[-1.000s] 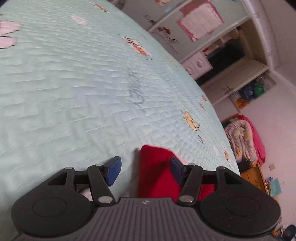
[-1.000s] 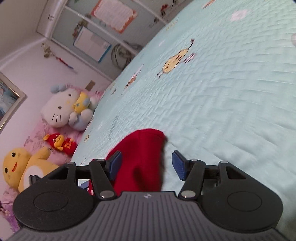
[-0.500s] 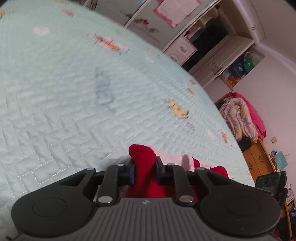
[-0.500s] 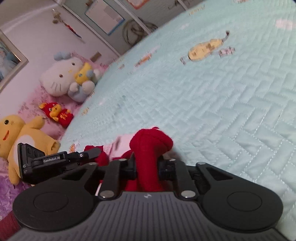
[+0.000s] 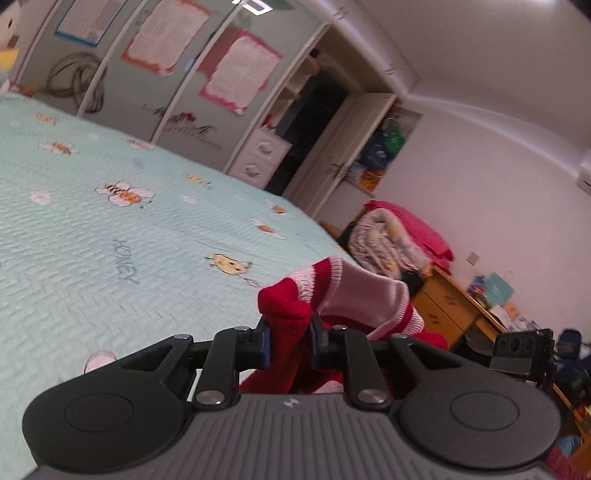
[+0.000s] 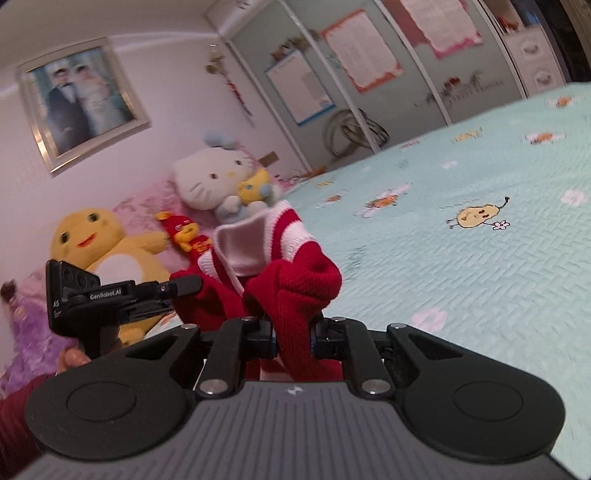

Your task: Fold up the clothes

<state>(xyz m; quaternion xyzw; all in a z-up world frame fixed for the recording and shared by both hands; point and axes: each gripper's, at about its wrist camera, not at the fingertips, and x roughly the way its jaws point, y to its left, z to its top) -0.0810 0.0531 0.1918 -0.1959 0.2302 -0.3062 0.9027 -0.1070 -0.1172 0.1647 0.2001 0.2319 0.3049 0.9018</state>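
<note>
Clamped now on bunched red knit: left gripper [image 5: 289, 342] and right gripper [image 6: 292, 339], both wide apart a second ago. Red sweater [image 6: 295, 284] lifted off the bed [image 5: 92, 251], collar slung between, likely spreading before folding.

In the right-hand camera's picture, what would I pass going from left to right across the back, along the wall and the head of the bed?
Framed photo → yellow plush toy → small red plush toy → white cat plush → blue-edged wall chart → orange-edged poster → pink-edged poster.
</note>
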